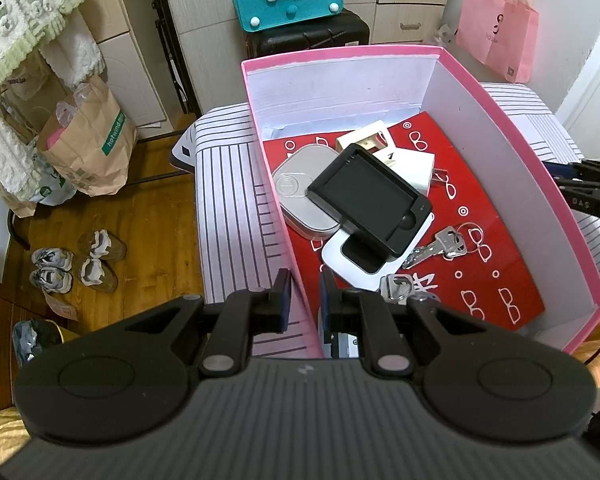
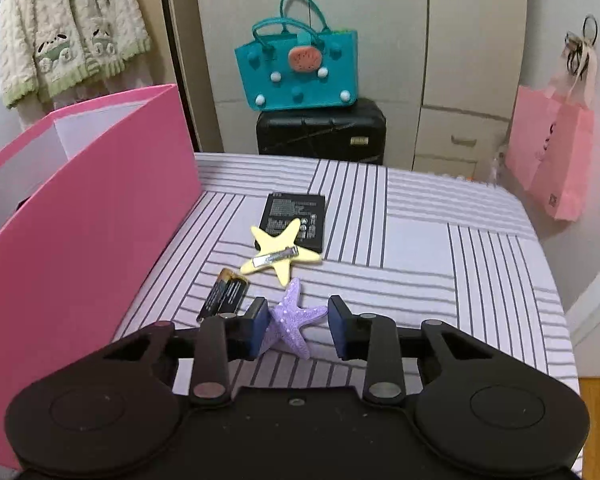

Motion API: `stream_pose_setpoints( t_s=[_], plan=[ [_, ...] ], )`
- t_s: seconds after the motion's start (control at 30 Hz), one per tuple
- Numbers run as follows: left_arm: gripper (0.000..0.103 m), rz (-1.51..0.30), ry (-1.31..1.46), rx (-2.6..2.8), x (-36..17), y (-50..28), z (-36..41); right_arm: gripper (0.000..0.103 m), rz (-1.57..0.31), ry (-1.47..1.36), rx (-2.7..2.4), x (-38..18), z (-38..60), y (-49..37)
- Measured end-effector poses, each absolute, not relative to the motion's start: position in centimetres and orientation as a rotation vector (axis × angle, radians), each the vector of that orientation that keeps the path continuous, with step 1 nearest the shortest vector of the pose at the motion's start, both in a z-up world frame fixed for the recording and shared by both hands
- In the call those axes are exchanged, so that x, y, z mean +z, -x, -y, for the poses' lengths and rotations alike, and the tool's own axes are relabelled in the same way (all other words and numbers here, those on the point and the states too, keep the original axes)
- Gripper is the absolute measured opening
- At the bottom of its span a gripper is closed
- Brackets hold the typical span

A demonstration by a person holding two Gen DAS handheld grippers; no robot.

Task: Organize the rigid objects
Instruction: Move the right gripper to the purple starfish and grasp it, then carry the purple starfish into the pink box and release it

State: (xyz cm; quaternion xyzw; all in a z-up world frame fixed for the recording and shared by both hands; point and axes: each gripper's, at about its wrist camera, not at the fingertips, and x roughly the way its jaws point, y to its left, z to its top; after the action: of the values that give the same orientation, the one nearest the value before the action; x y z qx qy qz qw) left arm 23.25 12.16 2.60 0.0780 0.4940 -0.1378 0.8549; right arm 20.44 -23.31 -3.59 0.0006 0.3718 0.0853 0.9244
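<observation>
We are going for the purple starfish (image 2: 290,322) on the striped bed (image 2: 420,240); right gripper (image 2: 298,330) spread, straddling it, not yet closing. Left gripper (image 1: 304,300) is pinching the pink box (image 1: 520,128) wall, probably steadying it. Next: close, lift, drop into the box.

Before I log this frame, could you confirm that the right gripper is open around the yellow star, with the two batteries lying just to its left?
Not quite: the right gripper is open around the purple starfish, not the yellow star, which lies farther ahead on the striped cover. The batteries do lie to its left. The right wrist view shows this.
</observation>
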Motion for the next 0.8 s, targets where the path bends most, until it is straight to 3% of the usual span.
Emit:
stream_pose_setpoints(
  t_s=[0.37,0.8],
  plan=[
    [0.013,-1.037,-0.163,-0.296,2.4,-23.1,-12.6,0.037,-0.791,-0.110,0.204,-2.6,24.5,-20.1],
    [0.011,-1.013,-0.186,-0.294,2.2,-22.5,-12.5,0.038,-0.716,-0.199,0.462,5.6,22.1,-17.7]
  ],
)
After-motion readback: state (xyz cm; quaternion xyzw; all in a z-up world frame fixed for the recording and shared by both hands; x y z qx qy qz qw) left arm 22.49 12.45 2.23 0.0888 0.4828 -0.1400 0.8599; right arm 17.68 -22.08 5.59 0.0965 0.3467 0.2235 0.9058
